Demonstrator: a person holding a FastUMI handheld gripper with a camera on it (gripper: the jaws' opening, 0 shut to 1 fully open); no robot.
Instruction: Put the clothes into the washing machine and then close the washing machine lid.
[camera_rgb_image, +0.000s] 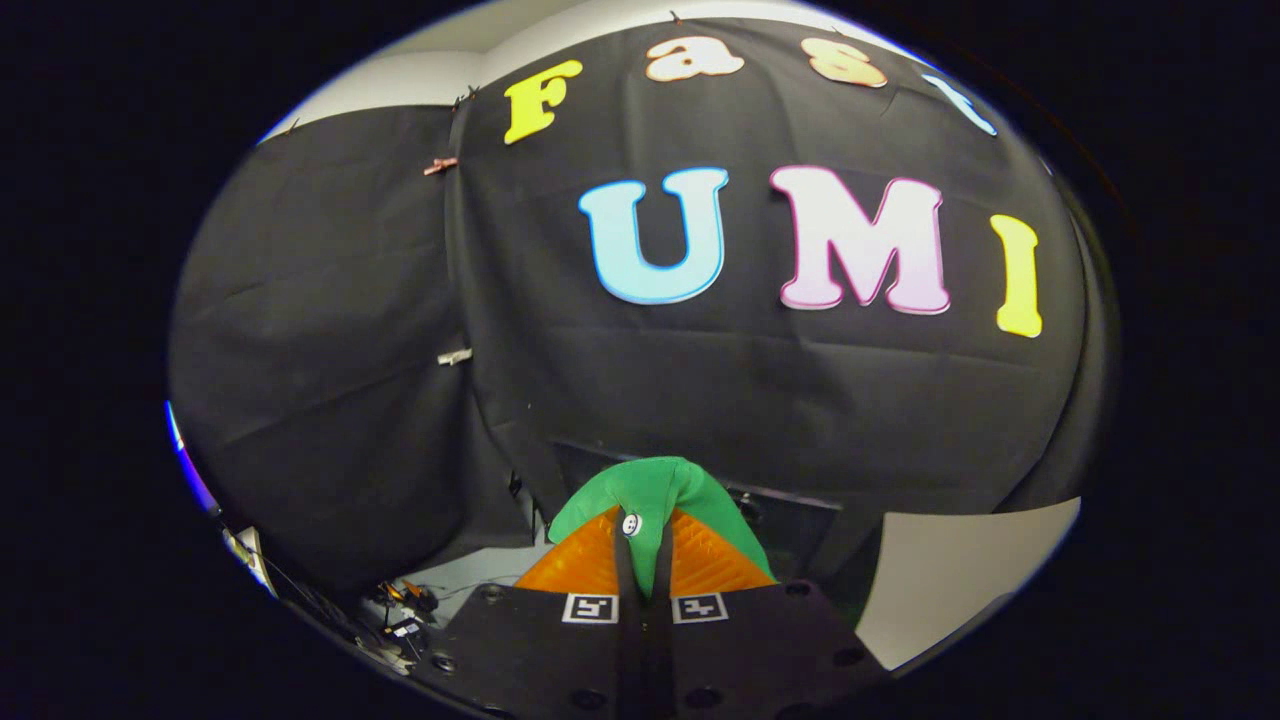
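Soft green cloth garment with a small white button (655, 490) is pinched in the claw (645, 555), both fingers nearly together and pressing on a fold; the rest drapes over the tips toward 12 and spills down at 4 o'clock. Judged light, limp and non-fragile. It will sag and may snag, so grip bunched fabric, not an edge. Most of the garment hangs hidden below the fingers. Dark box-like edge (790, 510) just beyond at 1 o'clock; can't tell if that's the washer. Pale surface (960, 570) at 3 o'clock, cable clutter (405, 615) at 8.
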